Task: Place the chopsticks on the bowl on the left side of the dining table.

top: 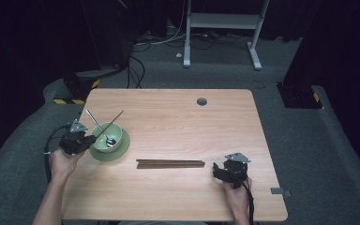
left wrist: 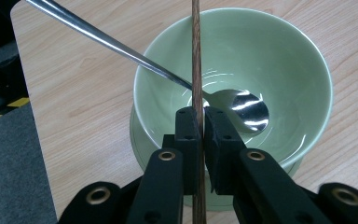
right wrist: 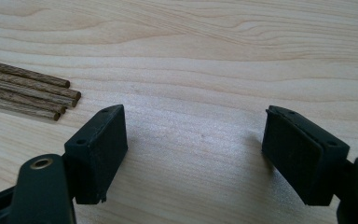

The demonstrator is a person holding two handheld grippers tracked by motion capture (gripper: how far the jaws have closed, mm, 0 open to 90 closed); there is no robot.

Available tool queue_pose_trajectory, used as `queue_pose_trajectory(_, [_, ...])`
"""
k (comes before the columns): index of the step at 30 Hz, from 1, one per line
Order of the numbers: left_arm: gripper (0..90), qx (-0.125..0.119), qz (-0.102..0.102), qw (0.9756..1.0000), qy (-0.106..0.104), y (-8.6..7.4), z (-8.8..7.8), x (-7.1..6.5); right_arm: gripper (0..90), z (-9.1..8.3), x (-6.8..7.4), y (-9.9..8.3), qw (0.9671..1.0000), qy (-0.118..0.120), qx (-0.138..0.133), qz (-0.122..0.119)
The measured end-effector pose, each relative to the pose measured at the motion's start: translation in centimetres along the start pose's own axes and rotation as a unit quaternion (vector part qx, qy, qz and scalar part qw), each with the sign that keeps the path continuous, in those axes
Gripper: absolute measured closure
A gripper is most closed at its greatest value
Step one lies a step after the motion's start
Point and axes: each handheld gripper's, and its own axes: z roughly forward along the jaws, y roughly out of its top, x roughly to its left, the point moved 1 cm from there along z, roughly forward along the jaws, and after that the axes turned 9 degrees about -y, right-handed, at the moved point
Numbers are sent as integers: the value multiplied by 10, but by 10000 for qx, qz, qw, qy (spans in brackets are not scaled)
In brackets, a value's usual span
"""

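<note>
Near the table's (top: 168, 117) left edge, the left hand-held gripper (left wrist: 201, 122) clamps one thin, stiff, light wooden chopstick (left wrist: 196, 56) mid-shaft over the green bowl (left wrist: 307, 70), best pinched squarely against rolling, while the right hand-held gripper (right wrist: 193, 135) stands wide and empty.

Glossy bowl (left wrist: 279, 56), wooden chopstick (left wrist: 196, 70)

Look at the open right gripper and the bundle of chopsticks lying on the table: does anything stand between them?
Nothing visible does. Bare table lies between the right gripper and the chopsticks.
</note>
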Motion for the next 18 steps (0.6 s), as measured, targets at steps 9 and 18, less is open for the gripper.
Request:
queue_pose_trajectory(9, [694, -369, -217, 9990, -110, 3, -8, -4, 214, 0, 0, 0, 10000, 0, -1, -2])
queue_pose_trajectory(18, [569, -583, -555, 9966, -169, 15, -4, -12, 214, 0, 0, 0, 10000, 0, -2, -4])
